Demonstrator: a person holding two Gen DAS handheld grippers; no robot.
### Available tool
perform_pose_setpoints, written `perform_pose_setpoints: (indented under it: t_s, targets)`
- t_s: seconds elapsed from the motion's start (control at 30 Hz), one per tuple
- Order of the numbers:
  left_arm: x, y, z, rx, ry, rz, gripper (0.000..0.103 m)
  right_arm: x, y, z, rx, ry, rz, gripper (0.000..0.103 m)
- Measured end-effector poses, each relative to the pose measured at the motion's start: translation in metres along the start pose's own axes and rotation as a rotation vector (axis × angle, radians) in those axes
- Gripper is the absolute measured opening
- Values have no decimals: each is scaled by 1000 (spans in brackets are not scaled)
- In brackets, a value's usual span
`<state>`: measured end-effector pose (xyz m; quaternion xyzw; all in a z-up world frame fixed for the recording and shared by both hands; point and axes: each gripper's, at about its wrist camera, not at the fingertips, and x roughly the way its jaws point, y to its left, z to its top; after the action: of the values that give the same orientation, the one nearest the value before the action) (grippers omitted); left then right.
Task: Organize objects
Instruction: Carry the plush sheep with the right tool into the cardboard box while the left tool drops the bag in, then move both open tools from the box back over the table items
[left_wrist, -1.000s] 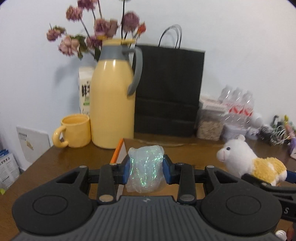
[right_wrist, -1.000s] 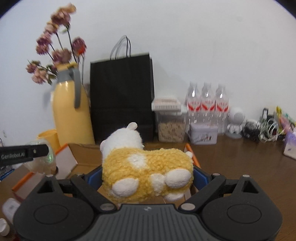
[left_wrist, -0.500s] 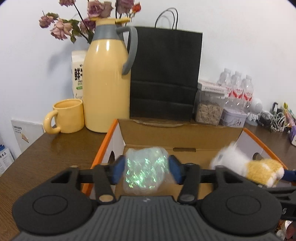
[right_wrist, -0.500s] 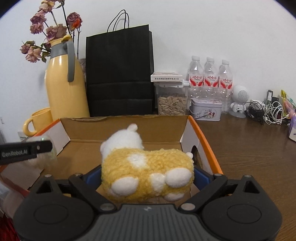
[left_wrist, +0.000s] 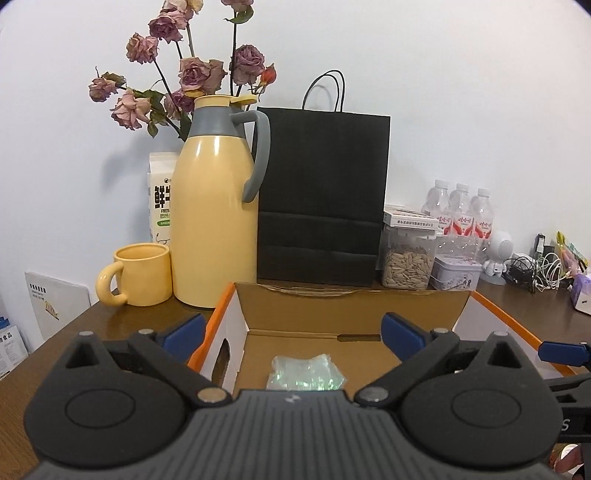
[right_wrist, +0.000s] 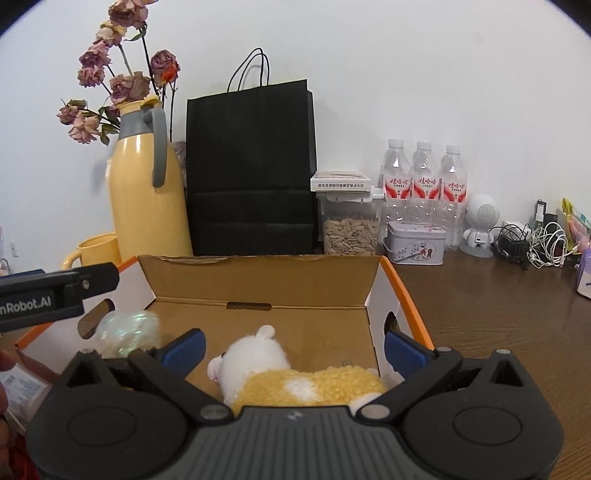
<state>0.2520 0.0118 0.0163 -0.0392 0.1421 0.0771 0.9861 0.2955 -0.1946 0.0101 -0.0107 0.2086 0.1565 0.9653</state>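
An open cardboard box (left_wrist: 351, 306) with orange edges stands on the brown table. An iridescent plastic packet (left_wrist: 304, 373) lies on the box floor, loose, below my left gripper (left_wrist: 293, 332), whose jaws are opening wide with no pad touching it. In the right wrist view a yellow-and-white plush lamb (right_wrist: 258, 356) lies on the floor of the same box (right_wrist: 258, 280). My right gripper (right_wrist: 294, 347) is over it, jaws opening, both pads clear of the fur. The packet (right_wrist: 127, 334) shows there at the left, under the left gripper's finger (right_wrist: 55, 291).
Behind the box stand a yellow thermos jug (left_wrist: 214, 229), a yellow mug (left_wrist: 142, 275), a black paper bag (left_wrist: 321, 199), a jar of seeds (left_wrist: 406, 262), a tin (left_wrist: 456, 271) and water bottles (left_wrist: 460, 214). Cables (right_wrist: 532, 245) lie at the far right.
Both grippers came down over the box and opened. The packet dropped from the left pads to the box floor, and the plush lamb left the right pads and lies in the box.
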Motion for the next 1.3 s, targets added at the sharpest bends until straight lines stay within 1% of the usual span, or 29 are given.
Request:
perform_pose_setpoints:
  t_s: [0.2,0.33,0.43,0.57,0.8,1.03,1.3]
  targets:
    - [-3,4,0,-17,-8,-3,103,-5,-1,2,1,-21,6,103]
    - [-13,5,6,-25,-29,-11,103,-13,-2,5,2,-50,5,103]
    - [-23,4,14,-22,-45,-16,103,-26,-1,9,-12,-84,13,103]
    - [-37,6,22,-19,-46,-9,103,-43,4,13,-45,-119,11,103]
    - [-70,16,25,-17,-35,-9,103,-78,9,14,-79,-157,17,103]
    - [-103,28,21,-12,4,-6,103,-113,15,5,-94,-155,29,103]
    - [-133,40,1,-3,64,-4,103,-140,23,-20,-107,-106,48,103]
